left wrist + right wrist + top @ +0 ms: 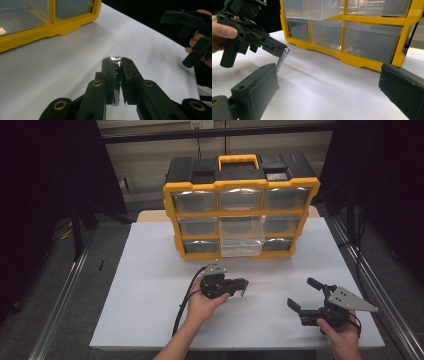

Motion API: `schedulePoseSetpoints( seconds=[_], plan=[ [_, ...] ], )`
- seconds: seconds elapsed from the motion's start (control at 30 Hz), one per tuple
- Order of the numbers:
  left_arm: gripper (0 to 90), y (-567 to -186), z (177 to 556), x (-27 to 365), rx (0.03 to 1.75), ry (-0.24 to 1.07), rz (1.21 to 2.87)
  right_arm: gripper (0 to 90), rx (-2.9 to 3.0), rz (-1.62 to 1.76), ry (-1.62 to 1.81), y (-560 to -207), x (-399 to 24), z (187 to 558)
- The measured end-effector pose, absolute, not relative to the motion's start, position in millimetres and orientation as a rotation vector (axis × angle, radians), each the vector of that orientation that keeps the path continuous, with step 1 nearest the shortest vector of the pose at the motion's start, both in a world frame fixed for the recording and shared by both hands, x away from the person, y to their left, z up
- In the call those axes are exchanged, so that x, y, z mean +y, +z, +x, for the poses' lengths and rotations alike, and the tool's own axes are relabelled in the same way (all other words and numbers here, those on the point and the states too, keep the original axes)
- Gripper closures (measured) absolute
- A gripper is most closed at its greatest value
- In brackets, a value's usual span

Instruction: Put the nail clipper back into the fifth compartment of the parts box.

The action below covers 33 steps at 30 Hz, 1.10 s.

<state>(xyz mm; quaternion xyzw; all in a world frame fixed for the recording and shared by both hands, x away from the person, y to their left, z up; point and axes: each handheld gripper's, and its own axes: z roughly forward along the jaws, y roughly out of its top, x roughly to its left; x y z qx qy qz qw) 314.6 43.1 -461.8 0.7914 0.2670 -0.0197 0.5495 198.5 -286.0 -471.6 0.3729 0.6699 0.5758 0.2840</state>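
My left gripper [244, 287] hovers just above the white table top, in front of the organizer, shut on a small shiny metal piece [115, 59]. In the right gripper view that thin piece [283, 58] hangs down from the left gripper's [283, 50] jaw tips. A yellow and black drawer organizer [170, 215] stands at the back of the table, and its clear middle drawer [242, 239] is pulled out. To the right, near the front edge, my right gripper [304, 294] stands open with nothing between its jaws [328, 87].
The white table top [150, 270] carries the organizer [50, 27] [362, 60] and both grippers. Metal rails run along both sides of the table. The right gripper [175, 40] shows at the far right of the left gripper view.
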Motion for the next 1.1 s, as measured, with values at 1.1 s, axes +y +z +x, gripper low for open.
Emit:
schedulePoseSetpoints(
  seconds=[1.1],
  plan=[
    [81.9,-401.4,318.2,62.6,0.605,0.011,1.765,1.8,1.800,0.996,1.540,-471.3,-285.4,197.9]
  ],
)
